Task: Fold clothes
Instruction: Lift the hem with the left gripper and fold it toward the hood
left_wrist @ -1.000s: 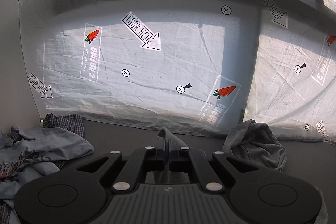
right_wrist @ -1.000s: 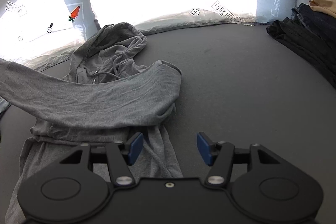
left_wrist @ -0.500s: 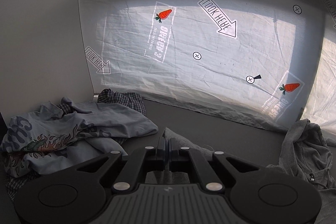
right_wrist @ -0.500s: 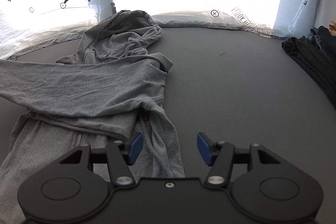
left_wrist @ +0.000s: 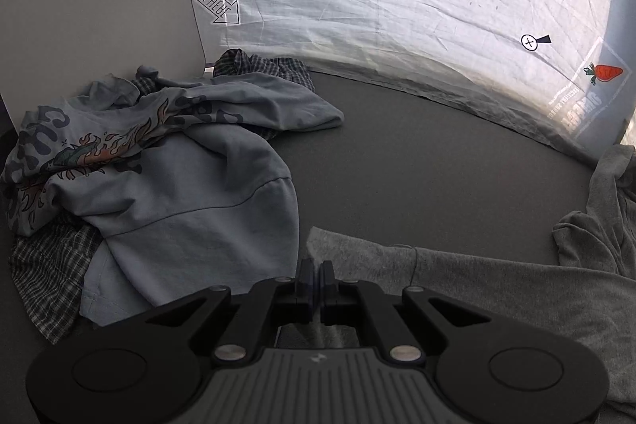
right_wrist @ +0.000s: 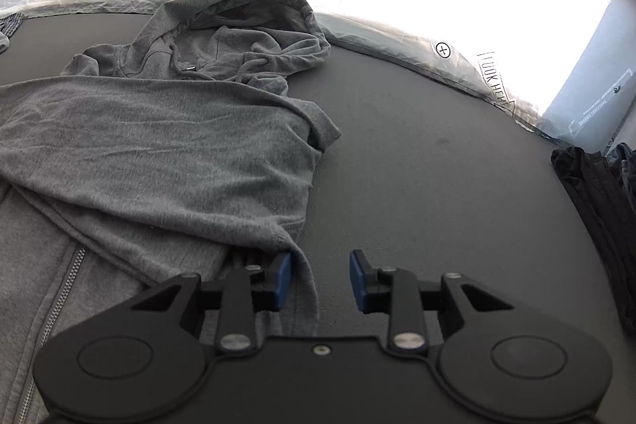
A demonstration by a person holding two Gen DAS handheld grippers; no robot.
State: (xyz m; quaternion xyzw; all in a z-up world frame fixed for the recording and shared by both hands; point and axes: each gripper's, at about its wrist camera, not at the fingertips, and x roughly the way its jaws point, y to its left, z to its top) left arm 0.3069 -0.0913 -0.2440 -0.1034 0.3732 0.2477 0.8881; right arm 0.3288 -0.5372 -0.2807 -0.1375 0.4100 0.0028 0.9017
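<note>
Only the left wrist view shows the blue printed T-shirt (left_wrist: 190,185) heaped on a checked shirt (left_wrist: 43,265); only the right shows the dark folded stack (right_wrist: 596,193). The grey zip hoodie (right_wrist: 159,153) lies spread on the tabletop (right_wrist: 437,165). The left tongs (left_wrist: 317,275) are closed, pinching its sleeve (left_wrist: 457,281). The right tongs (right_wrist: 320,277) gape wide, holding nothing, over the hoodie's edge.

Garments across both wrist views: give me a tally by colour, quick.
Grey: 1, the zip hoodie, its sleeve pinched in the left gripper.
Light blue: 1, the flame-print shirt.
Checked: 1, the plaid piece under that shirt.
Dark: 1 pile at far right; its pieces cannot be separated.
Total: 4 groups.
</note>
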